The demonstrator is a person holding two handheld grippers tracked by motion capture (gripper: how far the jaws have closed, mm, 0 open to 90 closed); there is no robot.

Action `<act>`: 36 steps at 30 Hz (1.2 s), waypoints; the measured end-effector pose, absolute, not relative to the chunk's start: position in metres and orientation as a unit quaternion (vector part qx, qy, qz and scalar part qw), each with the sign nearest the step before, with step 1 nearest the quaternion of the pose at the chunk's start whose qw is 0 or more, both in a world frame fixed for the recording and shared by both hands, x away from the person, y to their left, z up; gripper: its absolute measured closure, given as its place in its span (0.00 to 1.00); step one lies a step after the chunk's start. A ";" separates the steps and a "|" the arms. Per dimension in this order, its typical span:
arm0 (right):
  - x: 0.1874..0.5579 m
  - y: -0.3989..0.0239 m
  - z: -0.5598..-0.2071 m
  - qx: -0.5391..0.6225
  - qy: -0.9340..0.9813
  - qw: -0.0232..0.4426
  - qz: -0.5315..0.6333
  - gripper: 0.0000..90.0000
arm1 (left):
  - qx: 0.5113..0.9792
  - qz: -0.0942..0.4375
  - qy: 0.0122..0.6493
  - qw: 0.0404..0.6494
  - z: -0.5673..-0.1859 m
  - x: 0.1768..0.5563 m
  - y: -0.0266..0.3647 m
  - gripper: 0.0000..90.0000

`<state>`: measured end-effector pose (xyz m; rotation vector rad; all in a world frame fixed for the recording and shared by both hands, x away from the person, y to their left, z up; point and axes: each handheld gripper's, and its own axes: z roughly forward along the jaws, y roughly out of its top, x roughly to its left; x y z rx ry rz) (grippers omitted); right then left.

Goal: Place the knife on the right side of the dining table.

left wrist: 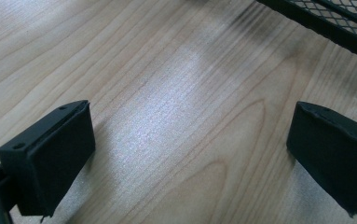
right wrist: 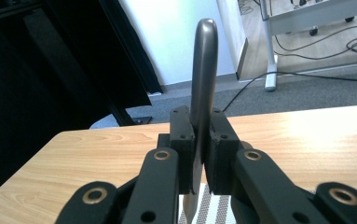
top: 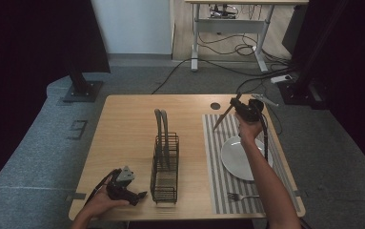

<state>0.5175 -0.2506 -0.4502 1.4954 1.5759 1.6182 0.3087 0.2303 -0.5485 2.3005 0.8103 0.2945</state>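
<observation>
My right gripper (top: 236, 105) hovers above the far end of the striped placemat (top: 217, 167), shut on a grey metal cutlery piece (top: 223, 119) that slants down to the left. In the right gripper view the same cutlery piece (right wrist: 204, 60) stands up between the pads of the right gripper (right wrist: 199, 128). Close to the table's near left edge lies my left gripper (top: 141, 195), open, its jaws pointing at the black wire rack (top: 165, 167). The left gripper (left wrist: 190, 140) has only bare wood between its pads. Two grey handles (top: 161, 125) rise from the rack.
A white plate (top: 237, 162) and a fork (top: 242, 196) lie on the placemat. The rack's mesh corner (left wrist: 334, 18) sits just beyond my left jaws. A round grommet hole (top: 215, 105) marks the far table edge. Cables and a desk frame (top: 228, 28) stand behind.
</observation>
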 end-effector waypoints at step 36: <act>0.518 -0.294 -0.469 0.581 0.577 0.236 0.524 0.81 | 0.882 0.113 0.311 0.336 -0.548 0.309 0.230 0.01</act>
